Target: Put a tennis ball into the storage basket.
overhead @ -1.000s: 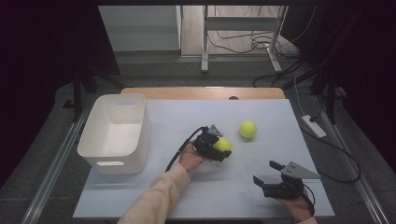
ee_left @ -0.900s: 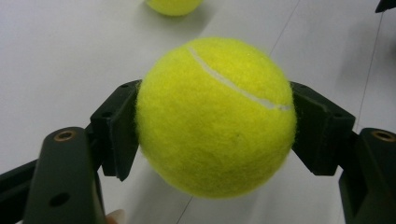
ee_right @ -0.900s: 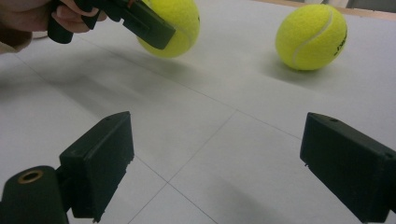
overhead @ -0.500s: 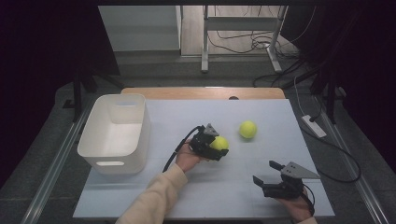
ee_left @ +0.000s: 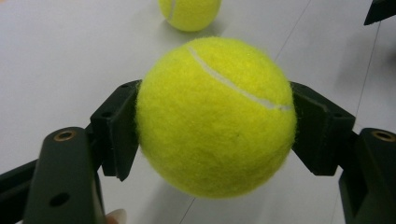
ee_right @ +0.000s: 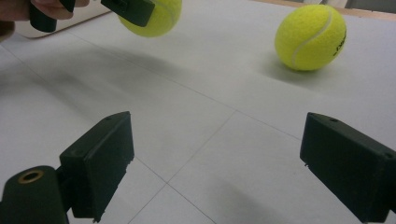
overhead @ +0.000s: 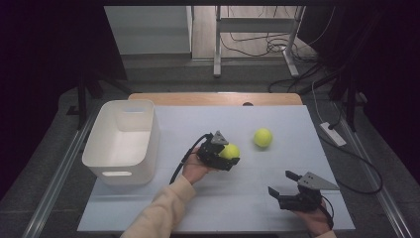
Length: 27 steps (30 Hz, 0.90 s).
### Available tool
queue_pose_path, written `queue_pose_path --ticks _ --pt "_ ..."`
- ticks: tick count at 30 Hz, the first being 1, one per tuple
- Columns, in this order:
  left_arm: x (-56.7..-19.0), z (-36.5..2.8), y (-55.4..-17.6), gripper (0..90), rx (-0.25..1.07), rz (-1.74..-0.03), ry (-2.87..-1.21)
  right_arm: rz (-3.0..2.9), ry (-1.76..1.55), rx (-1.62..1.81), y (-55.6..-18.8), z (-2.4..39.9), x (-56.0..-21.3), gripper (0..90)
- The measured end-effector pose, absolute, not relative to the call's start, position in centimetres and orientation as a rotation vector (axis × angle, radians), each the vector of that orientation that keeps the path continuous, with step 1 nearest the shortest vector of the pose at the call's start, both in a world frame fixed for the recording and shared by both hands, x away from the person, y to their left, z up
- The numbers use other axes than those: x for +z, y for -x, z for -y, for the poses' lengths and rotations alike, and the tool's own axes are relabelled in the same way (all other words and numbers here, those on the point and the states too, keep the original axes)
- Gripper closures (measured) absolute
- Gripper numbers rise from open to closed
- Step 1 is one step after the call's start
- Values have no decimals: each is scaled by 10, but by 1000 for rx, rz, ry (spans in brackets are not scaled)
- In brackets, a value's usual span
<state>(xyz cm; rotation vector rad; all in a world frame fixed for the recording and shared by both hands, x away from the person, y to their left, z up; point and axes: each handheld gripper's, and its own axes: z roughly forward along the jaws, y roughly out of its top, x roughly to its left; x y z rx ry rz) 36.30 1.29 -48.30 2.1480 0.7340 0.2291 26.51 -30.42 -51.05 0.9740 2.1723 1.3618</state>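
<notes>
- Two tennis balls are counted: the held tennis ball (overhead: 230, 150) and the free tennis ball (overhead: 263, 137).
- One white bin (overhead: 122, 141) is counted, taken here as the landmark; it stands on the worktop (overhead: 237, 198) with its inside seen bare.
- Two grippers are counted, one in each hand of the person.
- The held tennis ball is clamped between the jaws of the left gripper (overhead: 224, 153), to the right of the white bin and near it; in the left gripper view both jaws are seen pressed against the sides of the ball (ee_left: 217, 116), which is raised off the worktop.
- The free tennis ball is found lying on the worktop farther right of the white bin, beyond the held one and apart from it (ee_left: 189, 13).
- The right gripper (overhead: 282, 184) is held low over the worktop, well to the right of the white bin and nearer the person; its jaws are spread wide with nothing between them.
- Between the held tennis ball and the white bin only bare worktop is seen.
- A cable (overhead: 184, 158) is trailed from the left gripper on the side facing the white bin.
</notes>
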Motion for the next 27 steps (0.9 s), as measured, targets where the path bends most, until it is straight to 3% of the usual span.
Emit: queue_pose_path --ticks 27 --pt "-464 -32 -348 271 274 -712 -2072 -2168 -971 1361 -265 303 -510 97"
